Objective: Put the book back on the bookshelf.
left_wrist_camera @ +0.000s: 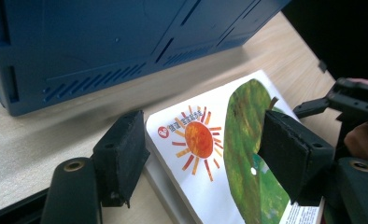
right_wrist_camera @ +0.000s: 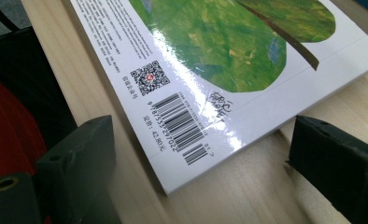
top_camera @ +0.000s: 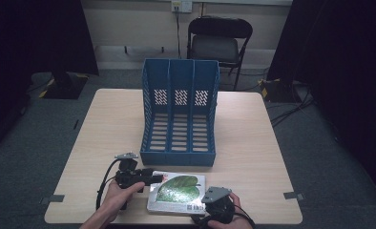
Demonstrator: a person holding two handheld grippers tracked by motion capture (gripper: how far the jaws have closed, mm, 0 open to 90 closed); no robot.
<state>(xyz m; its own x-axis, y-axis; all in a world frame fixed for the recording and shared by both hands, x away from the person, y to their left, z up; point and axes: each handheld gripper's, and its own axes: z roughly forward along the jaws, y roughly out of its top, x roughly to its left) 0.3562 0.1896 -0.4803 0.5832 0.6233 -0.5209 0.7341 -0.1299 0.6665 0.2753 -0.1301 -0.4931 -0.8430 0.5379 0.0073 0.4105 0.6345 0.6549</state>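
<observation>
High view: your book (top_camera: 176, 193), stiff, glossy, likely slippery, lies before the file rack (top_camera: 180, 112); both tongs (top_camera: 150, 180) (top_camera: 210, 210) gape wide, so pinch opposite corners.

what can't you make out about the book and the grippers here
- Book near right corner: high view, covered by the right hand-held gripper.
- Book's small print beside the barcode: right gripper view, too small to read.
- Blue file rack top: left gripper view, cut off by the frame edge.
- Left hand-held gripper: one jaw hides part of the cover.
</observation>
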